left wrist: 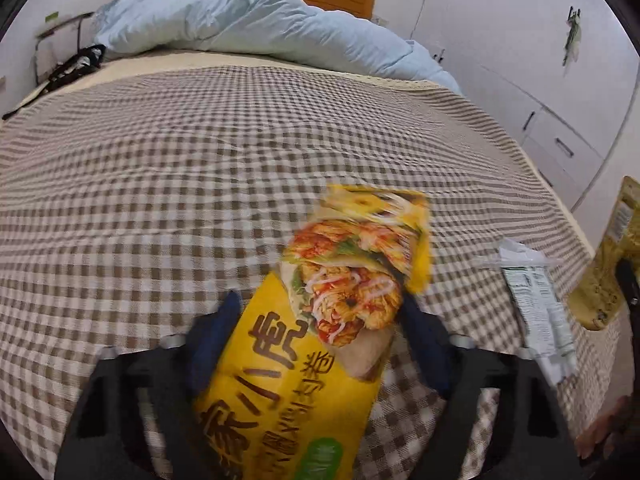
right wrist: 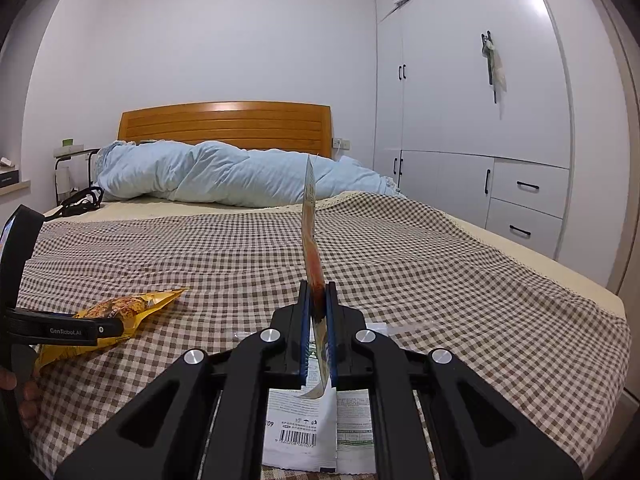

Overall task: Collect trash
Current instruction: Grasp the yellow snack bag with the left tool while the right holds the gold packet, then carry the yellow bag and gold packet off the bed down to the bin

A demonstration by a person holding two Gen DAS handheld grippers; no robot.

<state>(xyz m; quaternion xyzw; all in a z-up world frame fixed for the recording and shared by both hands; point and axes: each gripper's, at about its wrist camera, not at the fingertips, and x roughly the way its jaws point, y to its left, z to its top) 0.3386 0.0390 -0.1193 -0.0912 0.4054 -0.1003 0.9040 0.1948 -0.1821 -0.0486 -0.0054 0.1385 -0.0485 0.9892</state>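
The left gripper (left wrist: 320, 320) hangs tilted down over the checked bedspread (left wrist: 160, 168), its blue pads either side of a yellow wrap wrapper (left wrist: 320, 320) that lies across the gap. The left pad sits against the wrapper's edge; the right pad looks just beside the other edge, and whether it presses I cannot tell, so the grip is unsettled. In the right wrist view the same wrapper (right wrist: 120, 308) lies at nine o'clock, its pointed end aimed at two o'clock, with the left gripper's black body (right wrist: 60, 330) over its near part.

The right gripper (right wrist: 318, 300) is clamped tight on a thin flat packet (right wrist: 310, 216), seen edge-on and standing upright towards twelve o'clock. From the left wrist view that packet (left wrist: 612, 252) shows at three o'clock as a golden pouch, held off the bedspread.

A white packet with a barcode (right wrist: 304, 428) lies flat on the bedspread under the right gripper, at six o'clock; in the left wrist view it (left wrist: 536, 300) is at four o'clock, near the bed's right edge.

The broad middle of the bedspread is bare from ten to two o'clock. A pale blue duvet (right wrist: 224, 176) is heaped along the headboard (right wrist: 224, 124) at twelve, a black strap (right wrist: 80, 198) lies at the left edge, and white wardrobes (right wrist: 480, 120) stand beyond the right edge.
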